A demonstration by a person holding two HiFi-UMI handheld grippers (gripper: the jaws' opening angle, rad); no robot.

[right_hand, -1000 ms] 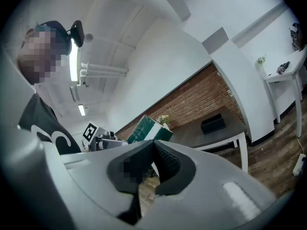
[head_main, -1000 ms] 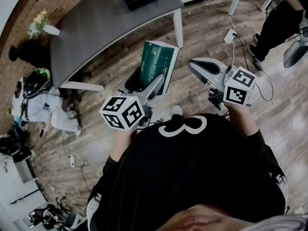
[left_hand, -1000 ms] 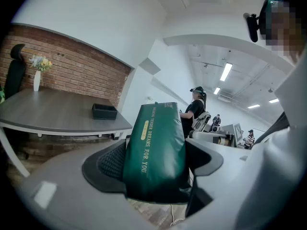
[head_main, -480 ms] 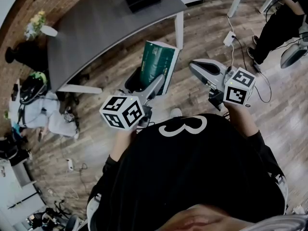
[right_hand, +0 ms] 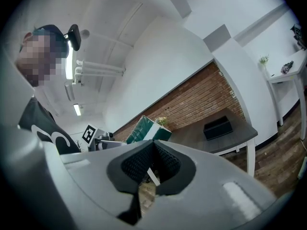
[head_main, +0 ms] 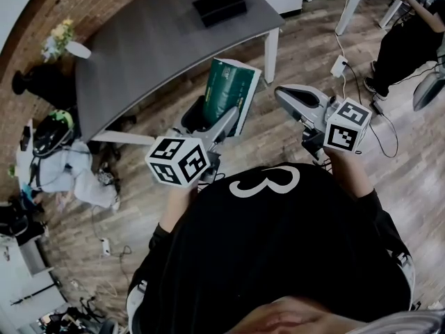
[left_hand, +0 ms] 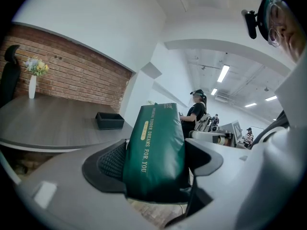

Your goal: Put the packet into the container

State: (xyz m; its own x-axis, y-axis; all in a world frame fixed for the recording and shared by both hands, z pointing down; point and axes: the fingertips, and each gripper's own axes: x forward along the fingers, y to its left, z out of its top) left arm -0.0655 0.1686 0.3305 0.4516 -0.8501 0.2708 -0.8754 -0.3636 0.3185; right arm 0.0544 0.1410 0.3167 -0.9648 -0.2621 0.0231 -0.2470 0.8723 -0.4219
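Observation:
A green packet [head_main: 229, 92] stands upright between the jaws of my left gripper [head_main: 212, 115], held over the wood floor just in front of the grey table [head_main: 153, 44]. In the left gripper view the packet [left_hand: 154, 138] fills the gap and my left gripper [left_hand: 156, 161] is shut on its lower part. The black container [head_main: 220, 5] sits on the table's far side, also seen as the container [left_hand: 109, 120] beyond the packet. My right gripper [head_main: 288, 97] hovers to the packet's right; its jaws meet with nothing between them [right_hand: 152, 150].
A vase of flowers [head_main: 59, 35] stands on the table's left end. Bags and gear [head_main: 59, 152] lie on the floor at left. A power strip with cable [head_main: 339, 65] and a seated person in black [head_main: 410, 37] are at the upper right.
The table and container have shifted slightly down and right in the head view, so they sit a little nearer. Both grippers keep their pose; the packet stays held.

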